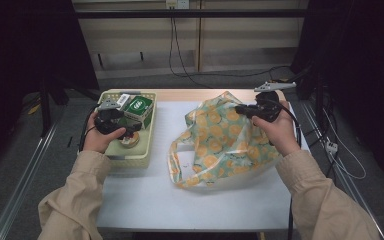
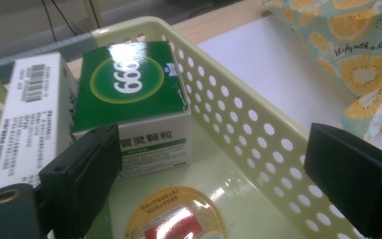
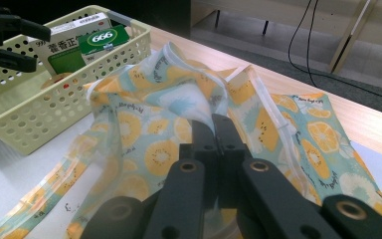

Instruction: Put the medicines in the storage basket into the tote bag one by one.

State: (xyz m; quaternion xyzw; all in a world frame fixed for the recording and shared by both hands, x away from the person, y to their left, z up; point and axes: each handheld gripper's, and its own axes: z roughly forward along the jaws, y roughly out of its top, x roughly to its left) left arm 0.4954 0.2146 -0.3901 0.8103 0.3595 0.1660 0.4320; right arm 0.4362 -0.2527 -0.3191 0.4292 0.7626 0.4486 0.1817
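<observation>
From above, my left tool (image 1: 114, 121) hangs over the pale yellow perforated plastic basket (image 1: 148, 135) at the desk's left edge, my hand hiding much of what lies inside; the green-topped cardboard box (image 1: 139, 106) stands at the far end, and my right tool (image 1: 257, 111) holds up the thin orange-slice-patterned fabric bag (image 1: 220, 142), which slumps crumpled across the white desk (image 1: 190, 200). Looking along my left tool (image 2: 219, 174), the jaws stand wide apart with nothing between the pads, above a round gold-rimmed lid (image 2: 176, 216) cut off by the bottom edge; a white barcoded carton (image 2: 25, 119) leans beside the glossy green box (image 2: 129, 79). Along my right tool (image 3: 214, 134), the jaws are clamped tight on a fold of the bag (image 3: 144, 129), whose far side is hidden in creases.
</observation>
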